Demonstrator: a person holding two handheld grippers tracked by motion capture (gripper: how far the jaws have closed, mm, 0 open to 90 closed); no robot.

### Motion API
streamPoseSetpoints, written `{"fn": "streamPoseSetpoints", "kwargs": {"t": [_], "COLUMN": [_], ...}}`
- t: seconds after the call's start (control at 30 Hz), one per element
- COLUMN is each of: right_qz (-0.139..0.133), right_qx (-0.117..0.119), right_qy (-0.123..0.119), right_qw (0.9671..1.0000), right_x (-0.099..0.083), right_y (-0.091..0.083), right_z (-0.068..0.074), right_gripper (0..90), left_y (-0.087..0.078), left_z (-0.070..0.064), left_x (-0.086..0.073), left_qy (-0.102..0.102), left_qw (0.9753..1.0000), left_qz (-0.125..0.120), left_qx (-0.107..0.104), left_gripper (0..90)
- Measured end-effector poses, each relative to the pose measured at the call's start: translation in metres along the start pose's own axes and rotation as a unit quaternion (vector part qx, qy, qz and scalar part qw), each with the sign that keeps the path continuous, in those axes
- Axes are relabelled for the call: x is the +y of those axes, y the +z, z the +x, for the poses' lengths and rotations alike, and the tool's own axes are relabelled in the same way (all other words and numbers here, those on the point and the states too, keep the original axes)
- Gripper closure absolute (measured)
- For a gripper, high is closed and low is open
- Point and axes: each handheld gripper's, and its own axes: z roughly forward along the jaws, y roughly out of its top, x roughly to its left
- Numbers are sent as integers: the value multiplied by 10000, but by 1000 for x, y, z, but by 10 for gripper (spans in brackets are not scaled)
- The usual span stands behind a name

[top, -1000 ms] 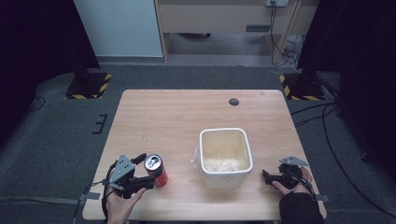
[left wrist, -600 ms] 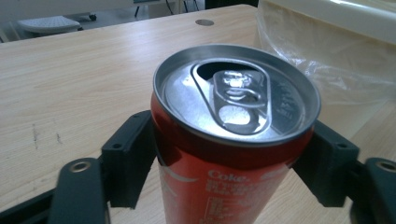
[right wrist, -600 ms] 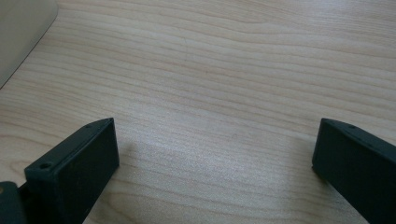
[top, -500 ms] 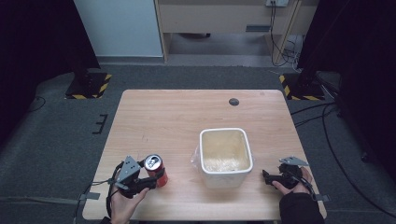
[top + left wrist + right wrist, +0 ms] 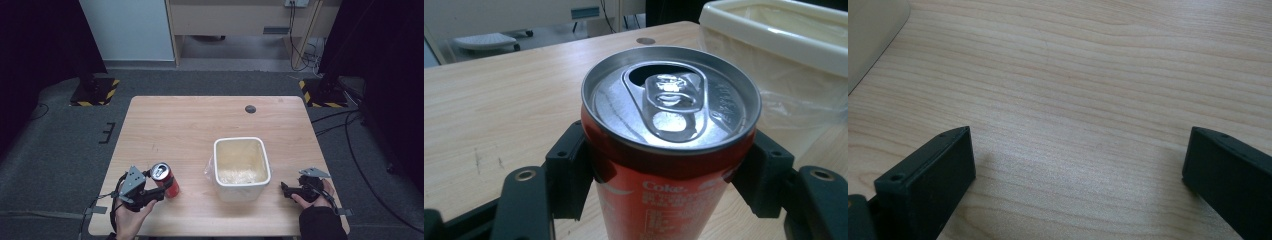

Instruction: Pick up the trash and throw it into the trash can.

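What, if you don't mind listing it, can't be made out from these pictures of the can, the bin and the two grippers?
- Coke can: its base is cut off by the bottom edge of the left gripper view, and the left gripper covers it in the high view.
- White bin: the crinkled liner hides its bottom.
- Right gripper: too small in the high view to show detail.

Well ahead of the right gripper [image 5: 285, 189], a dark round grommet [image 5: 250, 109] sits in the wooden table [image 5: 175, 125]. Far beyond the left gripper [image 5: 161, 189], off the table, a yellow-and-black striped base [image 5: 95, 91] stands on grey carpet [image 5: 60, 150].
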Motion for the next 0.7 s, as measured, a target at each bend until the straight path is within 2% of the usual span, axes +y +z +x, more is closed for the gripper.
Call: {"fn": "streamPoseSetpoints", "kwargs": {"t": [0.37, 0.7], "right_qz": [12, 14], "right_qx": [2, -5], "right_qy": [7, 33], "right_qw": [10000, 10000], "right_x": [0, 1], "right_y": [0, 0], "right_z": [0, 0], "right_gripper": [5, 4], "left_y": [-11, -17], "left_z": [1, 3], "left_x": [16, 42], "left_qy": [2, 136], "left_qw": [9994, 9979], "left_qz": [-338, -633], "left_qx": [22, 4], "left_gripper": [332, 332]}}
